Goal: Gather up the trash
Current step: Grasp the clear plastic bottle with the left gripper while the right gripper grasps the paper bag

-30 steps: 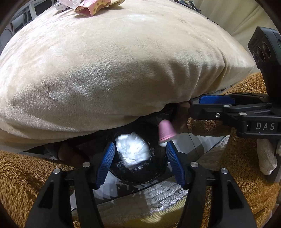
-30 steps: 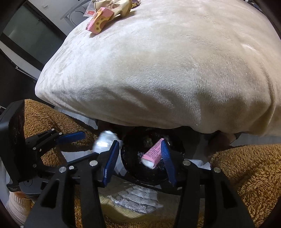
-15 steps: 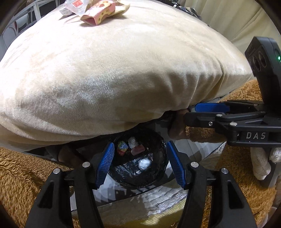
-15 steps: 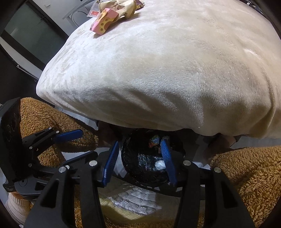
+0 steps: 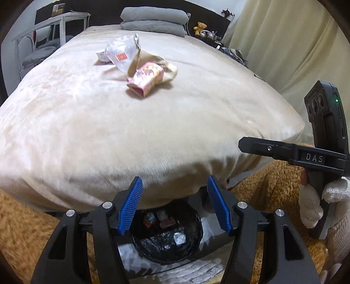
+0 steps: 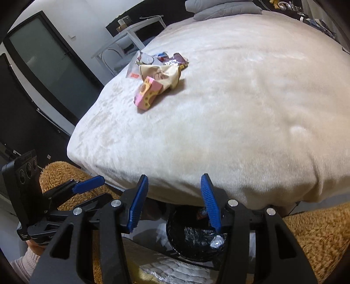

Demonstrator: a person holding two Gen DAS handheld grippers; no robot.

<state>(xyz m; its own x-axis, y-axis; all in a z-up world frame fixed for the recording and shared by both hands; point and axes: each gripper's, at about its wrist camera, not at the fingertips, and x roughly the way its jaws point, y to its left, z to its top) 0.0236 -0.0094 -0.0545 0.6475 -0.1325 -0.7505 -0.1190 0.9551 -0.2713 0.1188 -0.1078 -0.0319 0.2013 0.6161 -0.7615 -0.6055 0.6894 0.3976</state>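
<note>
Left gripper: jaws parted, nothing between the blue pads; it hangs over the near edge of the bed, tilted downward.
Right gripper: jaws parted and empty, pads apart; it too sits above the bed's near edge, pointing down and forward.
Gloved hand: in the left view, a hand in a white knit glove grips the right gripper's handle at the far right.
Trash bin: a round bin lined with a black bag stands on the floor below the bed edge, directly under and just behind the left gripper's pads; in the right view it lies below the right-hand pad.
Bin contents: a crumpled foil ball rests on the liner, with small coloured wrappers further back.
Pink snack box: lies on the cream blanket, well beyond both grippers, toward the middle of the bed.
Crumpled paper bag: touching the pink box, just behind it.
Clear plastic bag: beside the paper bag, on the far side of the pile.
Other wrappers: at the back of the same pile, details too small to tell.
Surroundings: brown shaggy rug on both sides of the bin; folded grey bedding at the far end of the bed.
</note>
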